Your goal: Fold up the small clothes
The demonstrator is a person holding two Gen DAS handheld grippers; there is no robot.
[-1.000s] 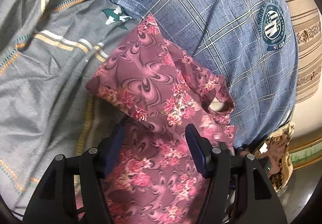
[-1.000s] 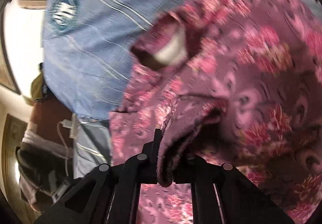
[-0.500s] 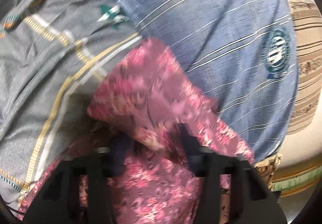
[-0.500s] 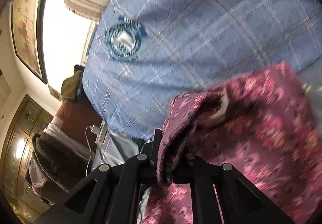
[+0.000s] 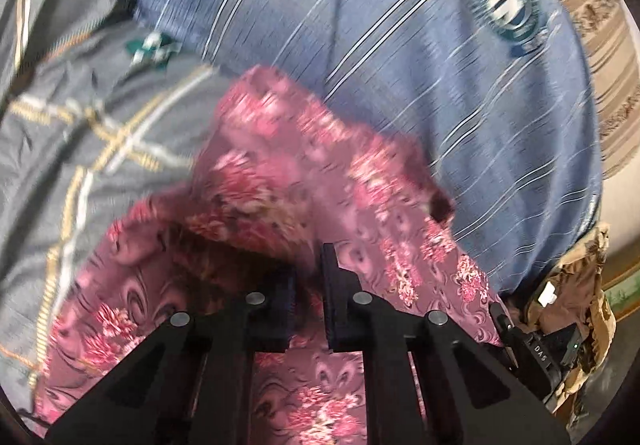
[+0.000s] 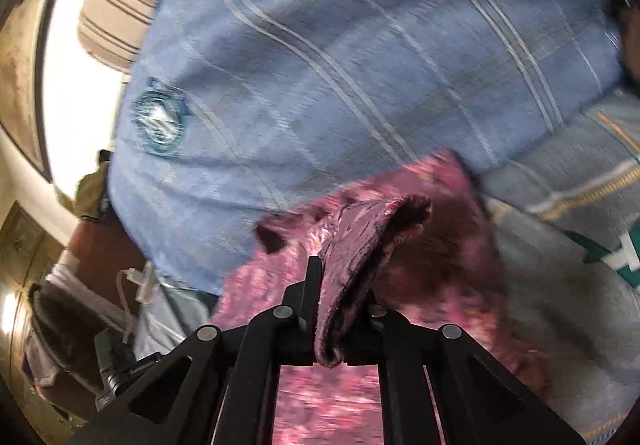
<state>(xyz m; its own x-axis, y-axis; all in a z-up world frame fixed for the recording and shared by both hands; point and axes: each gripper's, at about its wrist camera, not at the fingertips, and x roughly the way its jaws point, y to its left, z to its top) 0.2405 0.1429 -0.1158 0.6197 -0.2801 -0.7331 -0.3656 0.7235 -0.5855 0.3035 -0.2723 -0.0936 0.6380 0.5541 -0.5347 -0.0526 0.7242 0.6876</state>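
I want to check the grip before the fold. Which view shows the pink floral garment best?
The left wrist view: the pink floral garment spreads across the frame with its folded edge, and the left claw is shut on it. The right wrist view shows only a bunched fold pinched in the right claw, blurred.

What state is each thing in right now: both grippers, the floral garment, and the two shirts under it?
left gripper: shut on the floral garment, jaws just closed.
right gripper: shut on a bunched fold of the floral garment.
floral garment: pink, crumpled, partly lifted, not yet folded flat.
blue plaid shirt: spread out flat, badge up, under the garment.
grey striped shirt: spread out, lightly wrinkled, beside the blue one.
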